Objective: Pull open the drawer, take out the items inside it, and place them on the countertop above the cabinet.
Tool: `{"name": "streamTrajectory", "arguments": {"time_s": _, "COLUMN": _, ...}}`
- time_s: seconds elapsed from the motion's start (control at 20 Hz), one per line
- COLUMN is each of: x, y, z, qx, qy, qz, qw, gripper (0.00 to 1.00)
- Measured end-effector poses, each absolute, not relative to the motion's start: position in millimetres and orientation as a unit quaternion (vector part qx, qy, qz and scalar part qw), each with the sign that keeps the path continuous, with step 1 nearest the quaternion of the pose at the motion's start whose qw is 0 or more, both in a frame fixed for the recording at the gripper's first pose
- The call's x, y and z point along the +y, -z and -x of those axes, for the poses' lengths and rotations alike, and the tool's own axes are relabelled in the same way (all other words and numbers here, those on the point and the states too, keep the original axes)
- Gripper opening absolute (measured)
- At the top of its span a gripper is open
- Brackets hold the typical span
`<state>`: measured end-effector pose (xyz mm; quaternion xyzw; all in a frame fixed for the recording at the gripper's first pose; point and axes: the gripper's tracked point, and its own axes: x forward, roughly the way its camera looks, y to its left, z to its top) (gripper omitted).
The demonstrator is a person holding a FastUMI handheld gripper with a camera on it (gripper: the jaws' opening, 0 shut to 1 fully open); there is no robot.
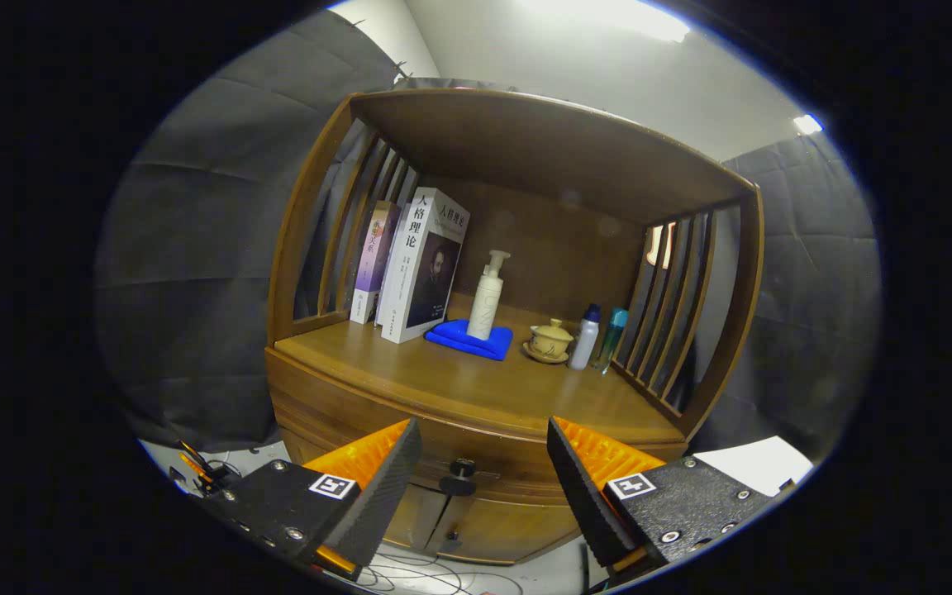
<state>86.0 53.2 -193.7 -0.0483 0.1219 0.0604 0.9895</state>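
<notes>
A wooden cabinet point(344, 388) stands ahead with its drawer point(492, 463) closed flush under the countertop point(476, 384). A small dark knob point(460, 477) sticks out of the drawer front, between my two fingers and a short way beyond them. My gripper point(484, 459) is open, with nothing between the fingers. The drawer's contents are hidden.
On the countertop stand two books point(418, 264) at the back left, a white pump bottle point(487, 297) on a blue cloth point(469, 339), a lidded tea cup point(549, 340) and two small bottles point(597, 337) at the right. Slatted sides and a roof enclose the shelf. Cables lie on the floor.
</notes>
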Motion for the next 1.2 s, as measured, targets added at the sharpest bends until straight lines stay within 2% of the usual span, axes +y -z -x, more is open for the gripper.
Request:
{"name": "streamTrajectory", "arguments": {"time_s": 0.2, "x": 61, "y": 221, "z": -98, "qx": 0.126, "qy": -0.059, "qz": 0.027, "qw": 0.99, "gripper": 0.94}}
{"name": "streamTrajectory", "arguments": {"time_s": 0.45, "x": 58, "y": 286, "z": -94, "qx": 0.18, "qy": -0.024, "qz": -0.026, "qw": 0.983, "gripper": 0.94}}
{"name": "streamTrajectory", "arguments": {"time_s": 0.95, "x": 65, "y": 316, "z": -119, "qx": 0.176, "qy": -0.03, "qz": -0.045, "qw": 0.983, "gripper": 0.85}}
{"name": "streamTrajectory", "arguments": {"time_s": 1.15, "x": 62, "y": 330, "z": -129, "qx": 0.186, "qy": -0.019, "qz": -0.056, "qw": 0.981, "gripper": 0.74}}
{"name": "streamTrajectory", "arguments": {"time_s": 1.2, "x": 67, "y": 332, "z": -129, "qx": 0.187, "qy": -0.032, "qz": -0.067, "qw": 0.98, "gripper": 0.67}}
